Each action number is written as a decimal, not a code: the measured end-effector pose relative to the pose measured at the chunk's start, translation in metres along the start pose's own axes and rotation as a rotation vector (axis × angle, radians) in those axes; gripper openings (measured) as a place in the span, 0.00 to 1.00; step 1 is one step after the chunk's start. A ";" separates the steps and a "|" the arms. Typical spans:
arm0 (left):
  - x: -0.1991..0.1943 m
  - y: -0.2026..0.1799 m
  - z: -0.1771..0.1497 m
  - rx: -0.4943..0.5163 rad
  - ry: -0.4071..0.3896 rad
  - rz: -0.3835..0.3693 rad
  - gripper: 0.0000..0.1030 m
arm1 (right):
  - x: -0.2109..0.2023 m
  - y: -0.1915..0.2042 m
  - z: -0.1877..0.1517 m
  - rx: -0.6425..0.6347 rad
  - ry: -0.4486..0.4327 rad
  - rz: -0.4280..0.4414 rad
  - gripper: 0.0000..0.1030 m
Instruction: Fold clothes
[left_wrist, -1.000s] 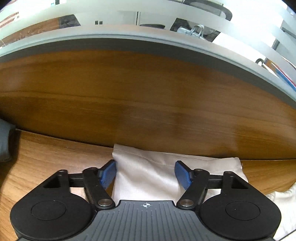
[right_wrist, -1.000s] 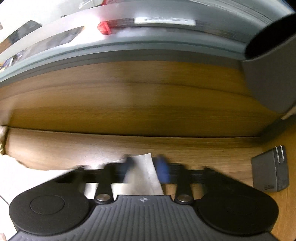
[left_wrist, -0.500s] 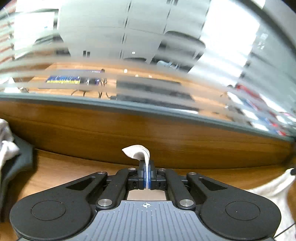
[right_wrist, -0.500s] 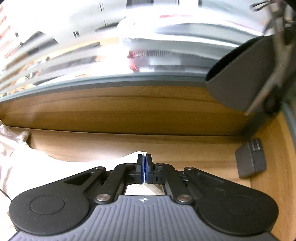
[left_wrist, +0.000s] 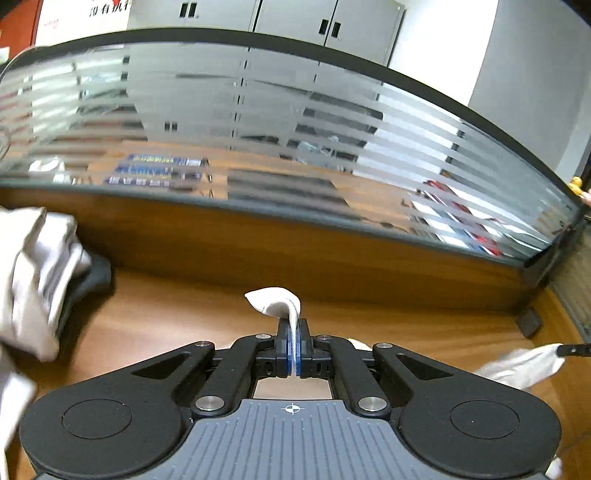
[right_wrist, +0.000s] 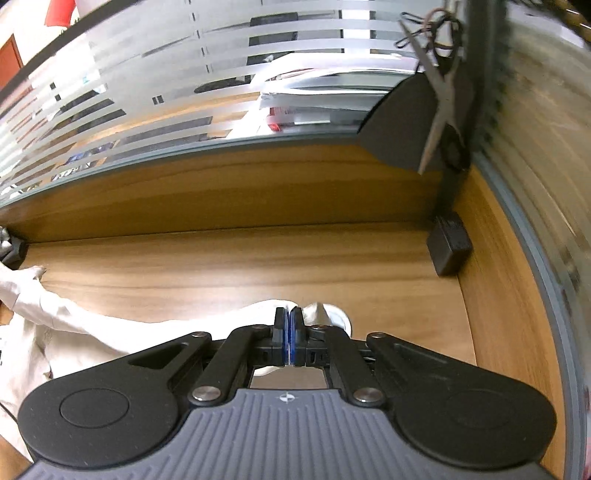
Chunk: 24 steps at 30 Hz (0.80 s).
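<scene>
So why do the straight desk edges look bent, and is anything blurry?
Left wrist view: fisheye bows the glass partition; the pale clothes at left smear. Right wrist view: the scissors and right edge streak; the desk stays sharp.

Desk (right_wrist: 258, 266) ahead open – wood partition (right_wrist: 240, 192) walls the far edge. Clothes pile (left_wrist: 37, 273) blocks far left; adapter (right_wrist: 448, 245) sits in the right corner by the side panel (right_wrist: 517, 295).
</scene>
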<state>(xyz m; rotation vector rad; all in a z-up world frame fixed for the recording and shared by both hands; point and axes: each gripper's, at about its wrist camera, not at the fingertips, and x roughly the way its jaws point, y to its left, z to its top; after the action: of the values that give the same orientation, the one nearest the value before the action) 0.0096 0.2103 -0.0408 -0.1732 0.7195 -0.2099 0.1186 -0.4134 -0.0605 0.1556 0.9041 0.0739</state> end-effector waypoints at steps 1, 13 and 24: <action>-0.010 -0.005 -0.011 0.004 0.009 0.005 0.04 | -0.009 0.003 -0.012 0.004 -0.001 0.002 0.01; -0.026 -0.003 -0.090 -0.019 0.124 0.064 0.04 | -0.025 0.001 -0.097 0.006 0.050 -0.038 0.01; -0.016 0.009 -0.146 -0.025 0.272 0.099 0.13 | -0.003 0.005 -0.144 -0.055 0.150 -0.124 0.06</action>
<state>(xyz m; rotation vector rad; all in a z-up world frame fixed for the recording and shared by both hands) -0.0989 0.2103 -0.1403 -0.1336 0.9994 -0.1309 0.0034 -0.3942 -0.1446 0.0430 1.0583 -0.0051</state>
